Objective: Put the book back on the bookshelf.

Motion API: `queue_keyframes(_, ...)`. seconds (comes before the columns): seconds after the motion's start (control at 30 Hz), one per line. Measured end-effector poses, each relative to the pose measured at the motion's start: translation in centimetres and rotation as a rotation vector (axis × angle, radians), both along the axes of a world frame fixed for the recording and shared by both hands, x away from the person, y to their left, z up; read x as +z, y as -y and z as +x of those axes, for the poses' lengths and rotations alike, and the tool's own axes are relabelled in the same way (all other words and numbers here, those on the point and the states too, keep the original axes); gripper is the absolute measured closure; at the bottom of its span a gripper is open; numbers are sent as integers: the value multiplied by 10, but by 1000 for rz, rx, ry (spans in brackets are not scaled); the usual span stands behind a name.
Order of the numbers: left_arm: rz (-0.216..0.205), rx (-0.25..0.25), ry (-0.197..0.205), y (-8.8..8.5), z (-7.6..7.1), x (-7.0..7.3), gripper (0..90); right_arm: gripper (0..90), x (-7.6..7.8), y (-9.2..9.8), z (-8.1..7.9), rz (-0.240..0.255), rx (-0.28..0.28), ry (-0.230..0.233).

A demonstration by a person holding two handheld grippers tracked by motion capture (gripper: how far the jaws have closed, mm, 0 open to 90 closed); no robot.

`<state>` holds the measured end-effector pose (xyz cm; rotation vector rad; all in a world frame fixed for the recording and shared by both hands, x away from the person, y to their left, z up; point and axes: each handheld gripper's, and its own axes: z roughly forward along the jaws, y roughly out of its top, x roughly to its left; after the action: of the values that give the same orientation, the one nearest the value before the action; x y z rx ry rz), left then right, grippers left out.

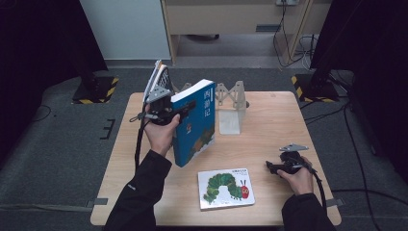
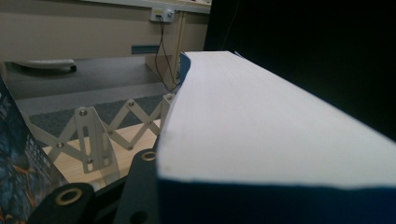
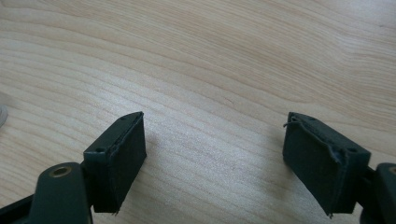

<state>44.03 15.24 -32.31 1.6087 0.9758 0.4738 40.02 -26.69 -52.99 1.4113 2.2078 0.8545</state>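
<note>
High view: the left gripper [image 1: 180, 111] clamps its fingers on a thick blue paperback book [image 1: 195, 122], held tilted above the light wooden table [image 1: 269, 130]. The right gripper [image 3: 215, 161] is wide open, holding nothing. The heavy book, gripped near one edge, may pivot and slip.

A lab or recording studio is suggested. Black curtains [image 1: 38, 53], hazard-taped stand feet [image 1: 96, 89] and trailing cables [image 1: 288, 38] are seen around the counter [image 1: 269, 125]

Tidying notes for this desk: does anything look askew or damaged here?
The thick blue book hangs tilted in the left gripper, off the table. The right gripper is open over bare wood, and one pad looks frayed at its edge. The caterpillar book lies flat.
</note>
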Motion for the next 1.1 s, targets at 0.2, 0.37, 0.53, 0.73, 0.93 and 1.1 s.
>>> queue_keyframes(0.2, -10, 43, -8, 3, 23, 1, 605, 205, -1, 0, 0, 4, 3, 8)
queue_keyframes(0.37, 1, 93, -8, 6, 39, 0, 605, 200, -2, 0, 0, 4, 5, 15)
queue_keyframes(0.53, 24, 129, -4, 9, 51, -3, 604, 199, -2, 0, 0, 7, 3, 18)
queue_keyframes(0.73, 27, 161, -13, 9, 63, -9, 604, 198, -3, 0, 0, 10, 5, 25)
queue_keyframes(0.93, 38, 178, -23, 14, 73, -17, 604, 198, -3, 0, 0, 12, 6, 28)
queue_keyframes(1.1, 8, 206, 3, 19, 78, -24, 604, 197, -3, 0, -1, 14, 4, 34)
